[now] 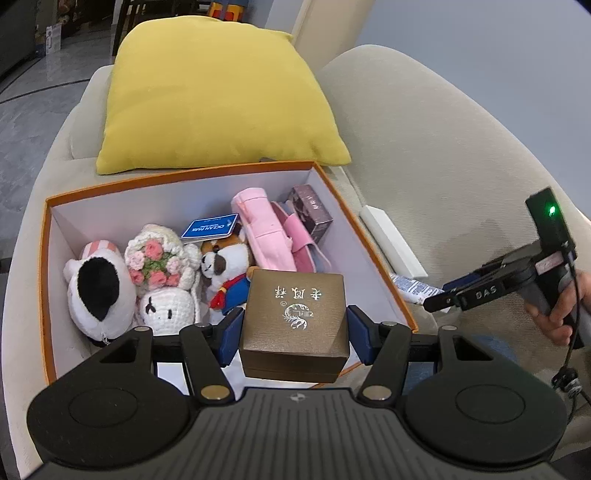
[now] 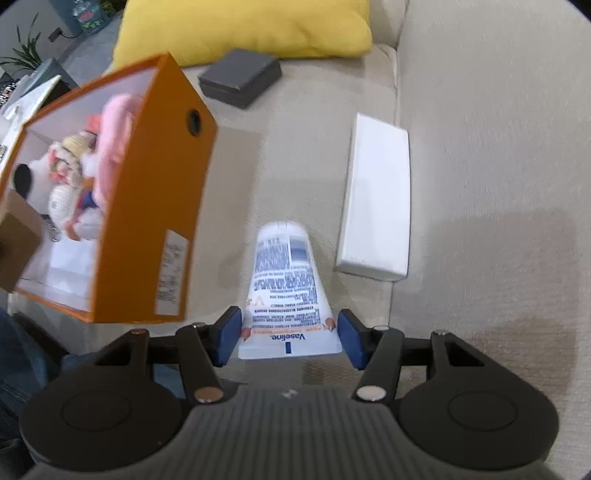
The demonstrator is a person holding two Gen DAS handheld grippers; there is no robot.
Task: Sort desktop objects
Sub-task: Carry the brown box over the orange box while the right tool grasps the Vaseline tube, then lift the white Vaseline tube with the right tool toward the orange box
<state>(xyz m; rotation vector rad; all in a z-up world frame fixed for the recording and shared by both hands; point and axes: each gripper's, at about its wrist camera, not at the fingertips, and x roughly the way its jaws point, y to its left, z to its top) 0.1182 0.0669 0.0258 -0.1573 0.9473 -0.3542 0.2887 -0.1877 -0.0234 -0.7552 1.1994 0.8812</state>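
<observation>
Vaseline tube, white with blue print, lies flat on the beige sofa seat, its crimped flat end between the blue pads of the right tool. The pads stand just beside its two edges; whether they press I cannot tell, and the picture is a little blurred. I judge the tube light and soft, with a smooth skin that may slip, so the stiff crimped end is the better place to pinch, across its width. At 2 o'clock of the tube lies a long white box; at 10 o'clock stands the orange storage box, and at 11 o'clock, farther, a dark grey box before the yellow cushion. The left tool is spread wide around a brown gift box, which looks rigid and is held over the near part of the orange storage box, beside the plush toys.
</observation>
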